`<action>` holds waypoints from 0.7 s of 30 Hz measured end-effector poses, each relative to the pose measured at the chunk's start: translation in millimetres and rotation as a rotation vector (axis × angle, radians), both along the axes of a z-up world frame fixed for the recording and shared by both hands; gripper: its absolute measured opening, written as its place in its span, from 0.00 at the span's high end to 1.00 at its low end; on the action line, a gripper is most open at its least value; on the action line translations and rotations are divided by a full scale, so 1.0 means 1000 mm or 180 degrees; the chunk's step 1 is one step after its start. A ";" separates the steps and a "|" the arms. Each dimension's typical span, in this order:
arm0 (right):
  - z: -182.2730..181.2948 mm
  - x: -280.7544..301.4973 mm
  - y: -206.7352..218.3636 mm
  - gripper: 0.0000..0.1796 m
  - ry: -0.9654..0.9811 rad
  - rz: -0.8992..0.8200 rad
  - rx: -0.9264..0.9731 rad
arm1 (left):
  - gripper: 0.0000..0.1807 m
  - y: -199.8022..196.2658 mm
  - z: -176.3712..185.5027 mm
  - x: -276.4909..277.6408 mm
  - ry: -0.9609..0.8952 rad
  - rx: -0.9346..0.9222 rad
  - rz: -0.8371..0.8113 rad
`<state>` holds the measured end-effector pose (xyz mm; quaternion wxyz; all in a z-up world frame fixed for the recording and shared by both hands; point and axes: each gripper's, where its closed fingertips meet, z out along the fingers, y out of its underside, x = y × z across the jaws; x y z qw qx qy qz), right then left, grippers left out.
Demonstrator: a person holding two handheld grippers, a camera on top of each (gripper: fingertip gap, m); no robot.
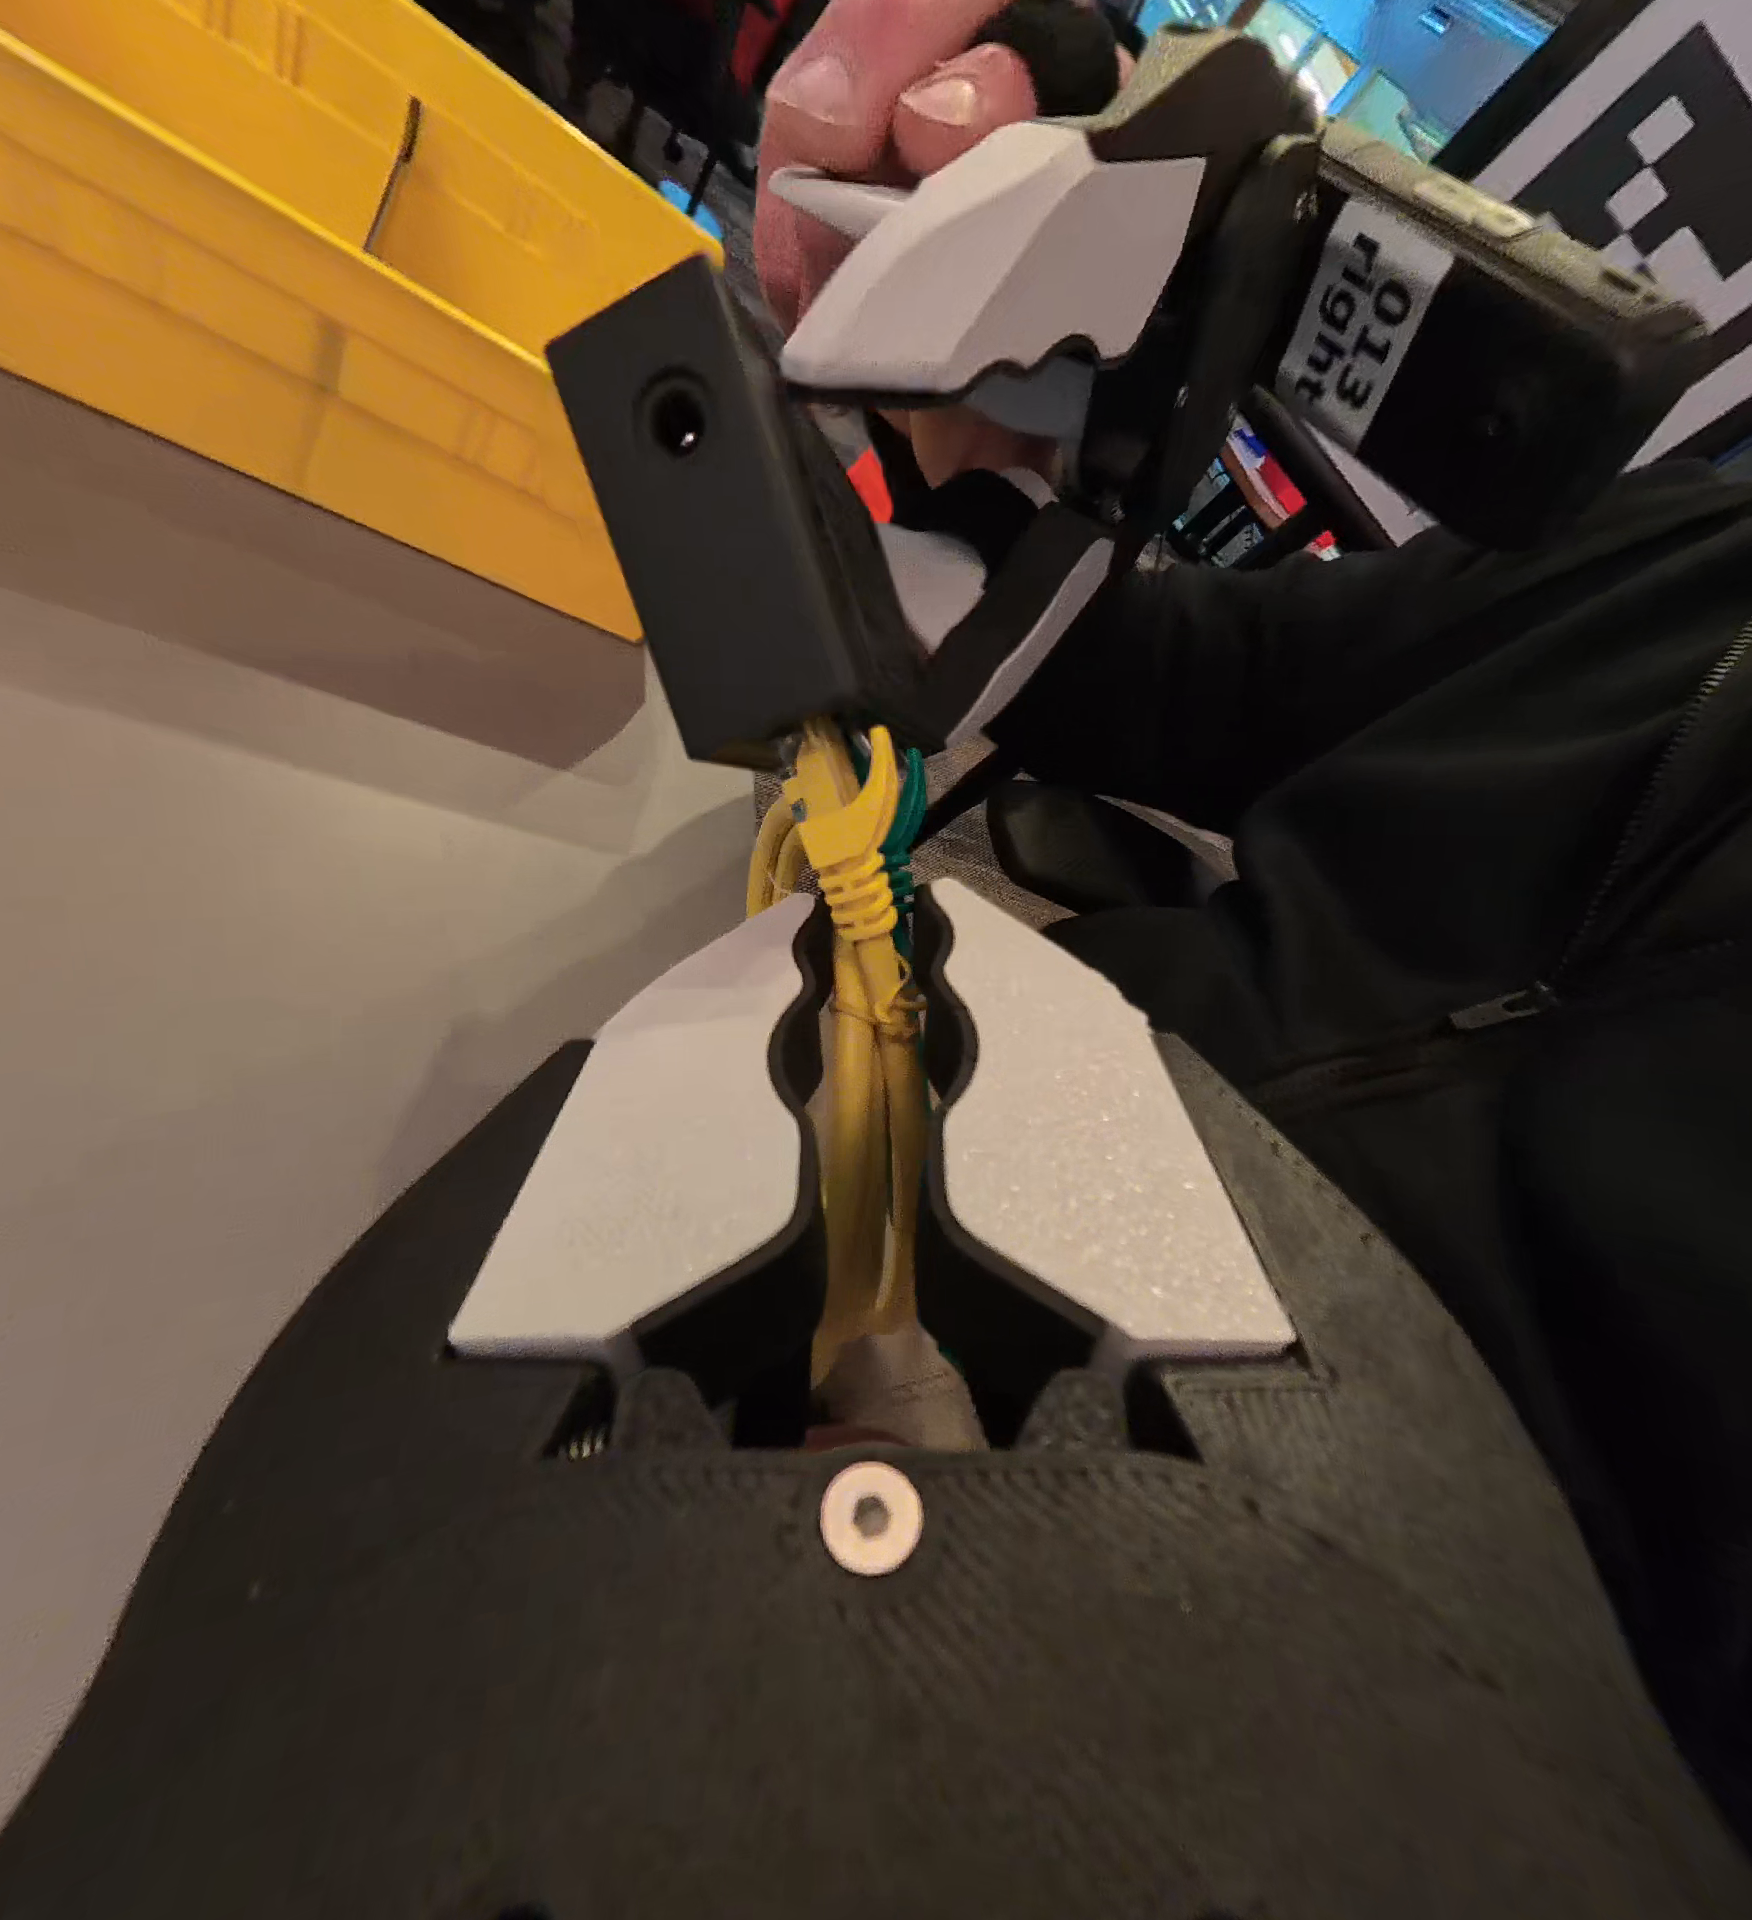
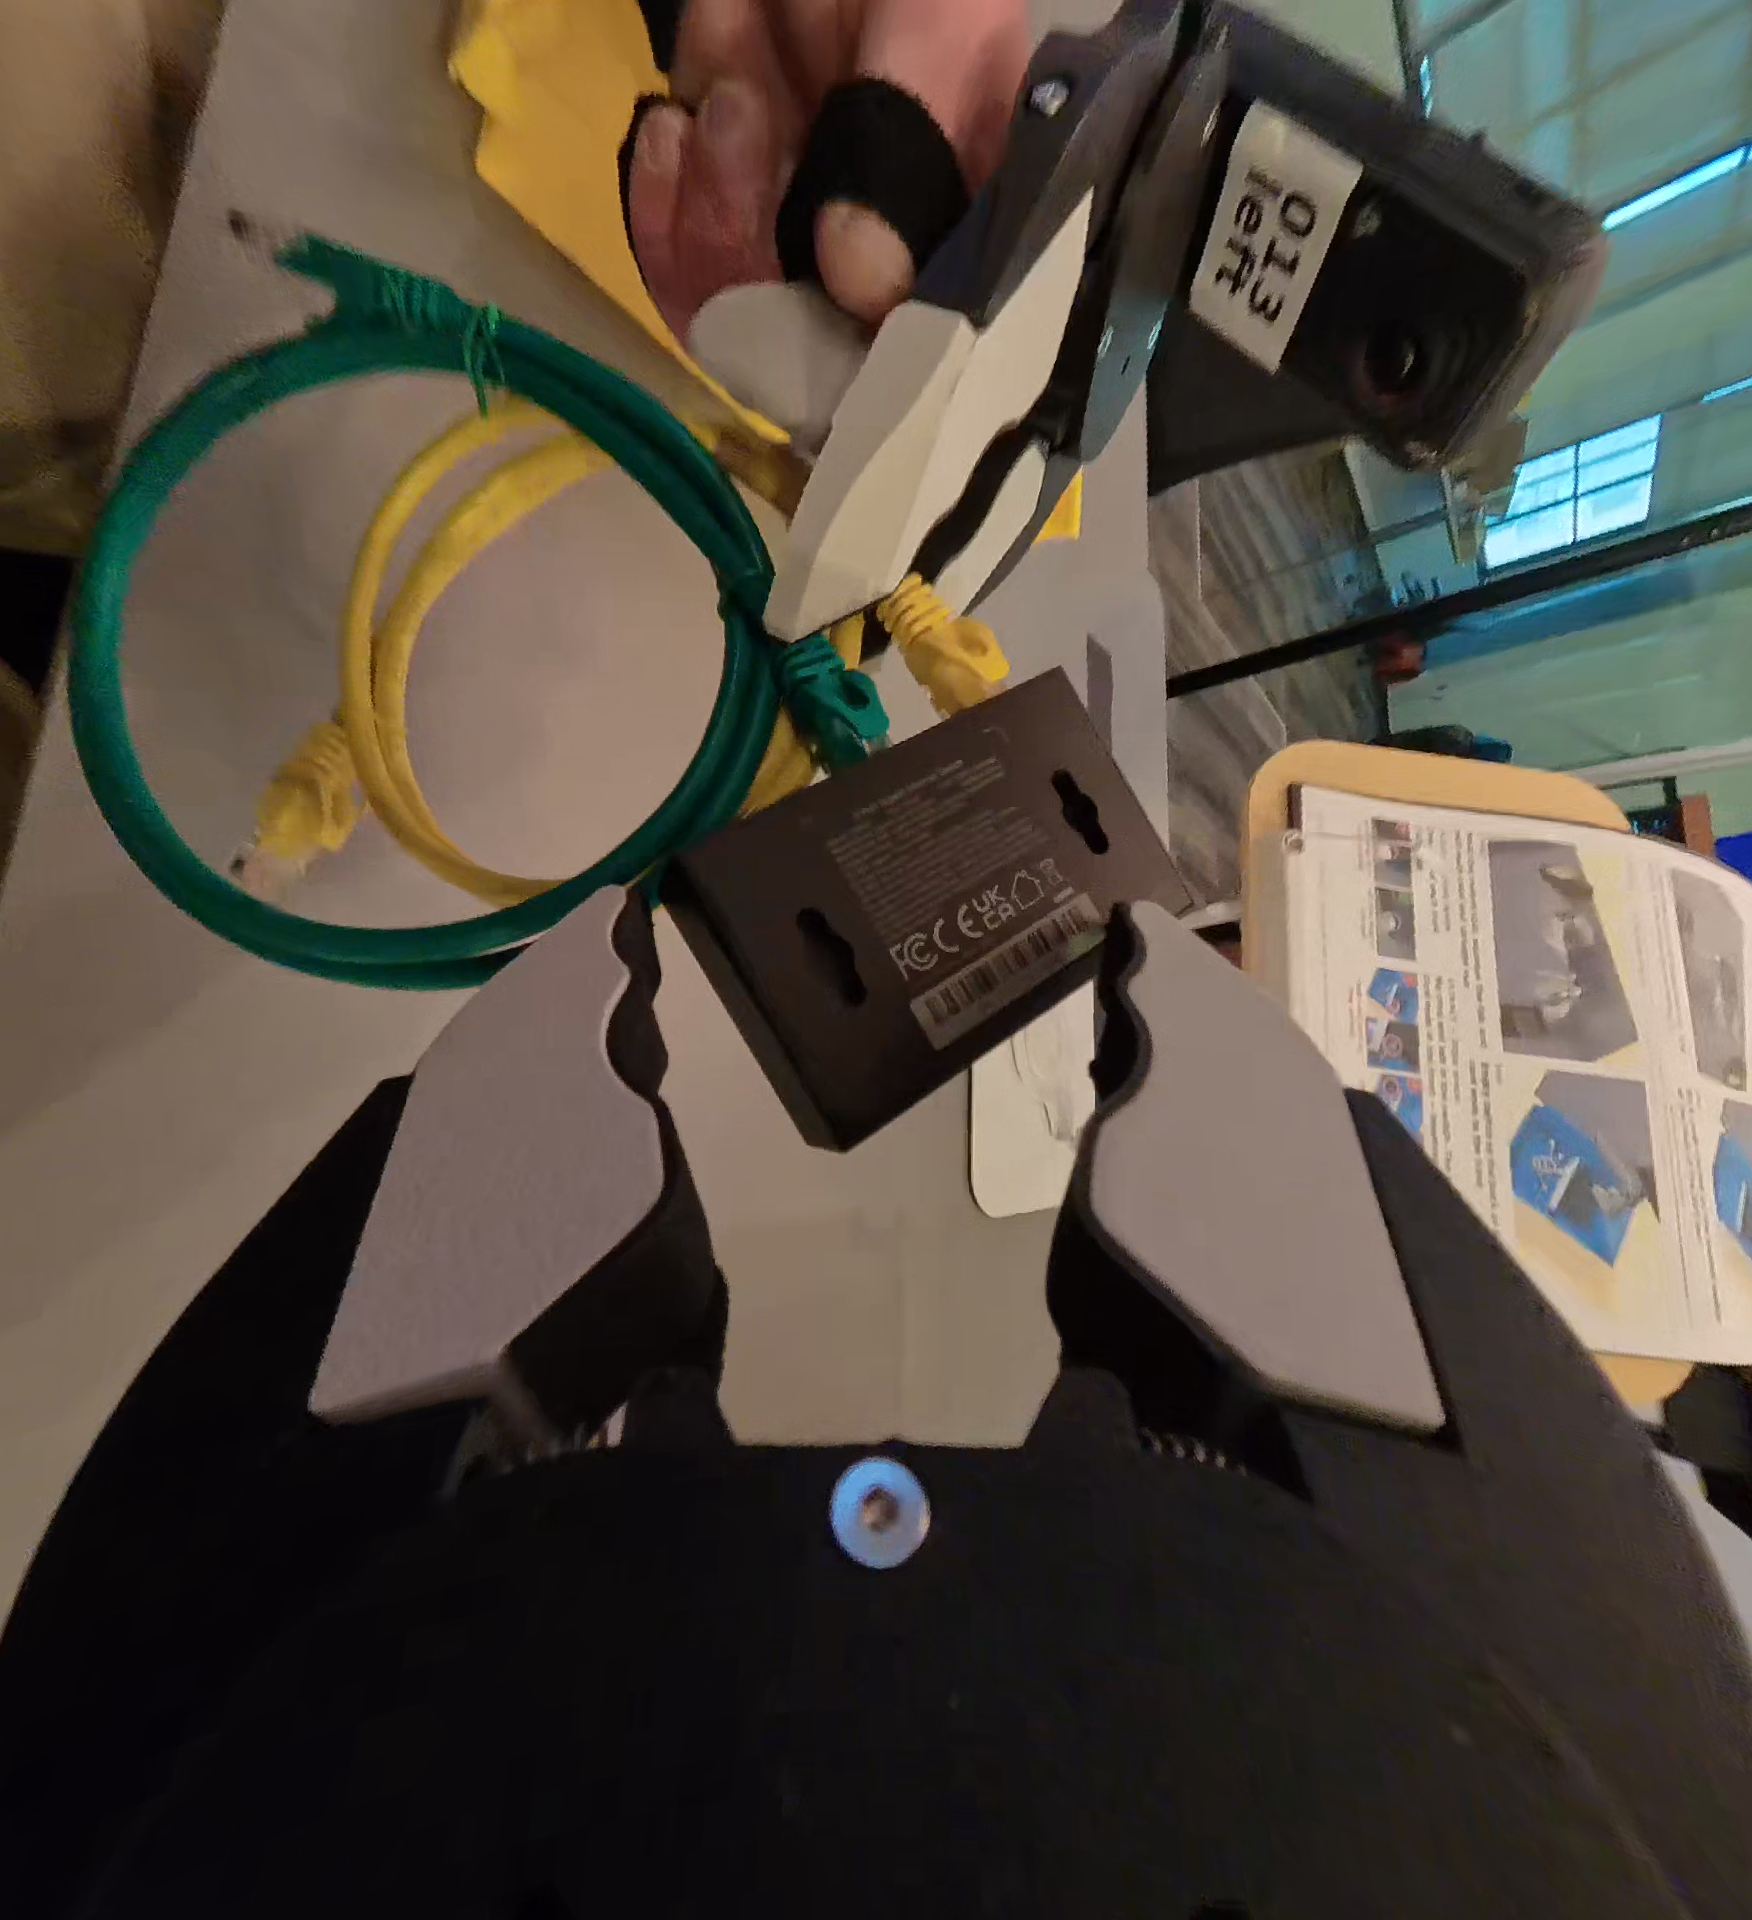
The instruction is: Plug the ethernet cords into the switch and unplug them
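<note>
The black switch [image 2: 913, 914] is held off the table, underside toward the right wrist camera, between the fingertips of my right gripper [image 2: 877, 920]. A yellow plug [image 2: 955, 665] and a green plug [image 2: 836, 707] sit in its ports. My left gripper [image 1: 872, 914] is shut on the yellow cord [image 1: 856, 894] just behind its plug, below the switch [image 1: 716, 520]. It also shows in the right wrist view [image 2: 882, 613]. The green cord [image 2: 373, 961] and the yellow cord [image 2: 378, 665] hang in coiled loops with their free ends loose.
A yellow bin [image 1: 228, 260] stands on the grey table [image 1: 228, 935] behind the switch. The right gripper's fingers [image 1: 955, 291] and a person's black sleeve [image 1: 1371, 727] fill the right side. A printed instruction sheet [image 2: 1578, 1039] lies on a wooden board to the right. Spacing between my two grippers at the tips: around 5 cm.
</note>
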<state>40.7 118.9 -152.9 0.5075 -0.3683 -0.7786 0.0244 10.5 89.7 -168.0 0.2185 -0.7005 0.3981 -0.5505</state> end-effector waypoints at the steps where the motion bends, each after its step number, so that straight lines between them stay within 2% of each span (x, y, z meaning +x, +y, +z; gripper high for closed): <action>1: -0.004 0.001 0.006 0.57 -0.0011 -0.0052 0.0128 | 0.92 0.002 -0.001 -0.001 -0.0024 -0.0023 0.0014; 3: -0.002 0.010 0.020 0.59 0.0011 -0.0206 0.0539 | 0.92 0.004 0.003 -0.002 -0.0129 -0.0076 0.0030; 5: -0.006 0.015 0.026 0.57 -0.0108 -0.0284 0.0905 | 0.92 0.004 0.007 -0.003 -0.0188 -0.0110 0.0020; 9: 0.002 0.008 0.030 0.57 0.0095 -0.0414 0.1779 | 0.93 0.001 0.007 0.000 -0.0191 -0.0284 -0.0058; 13: 0.010 -0.001 0.022 0.64 0.0312 -0.0358 0.2308 | 0.93 0.005 0.008 0.006 -0.0252 -0.0434 0.0009; 14: 0.008 -0.002 0.025 0.72 0.0323 -0.0357 0.2335 | 0.93 0.005 0.011 0.007 -0.0302 -0.0454 0.0012; 18: -0.003 -0.004 0.031 0.82 0.0205 -0.0339 0.2233 | 0.92 -0.004 0.008 0.013 -0.0292 -0.0571 -0.0155; 21: -0.003 -0.003 0.035 0.84 0.0151 -0.0411 0.1938 | 0.90 0.000 0.009 0.014 -0.0376 -0.0668 -0.0082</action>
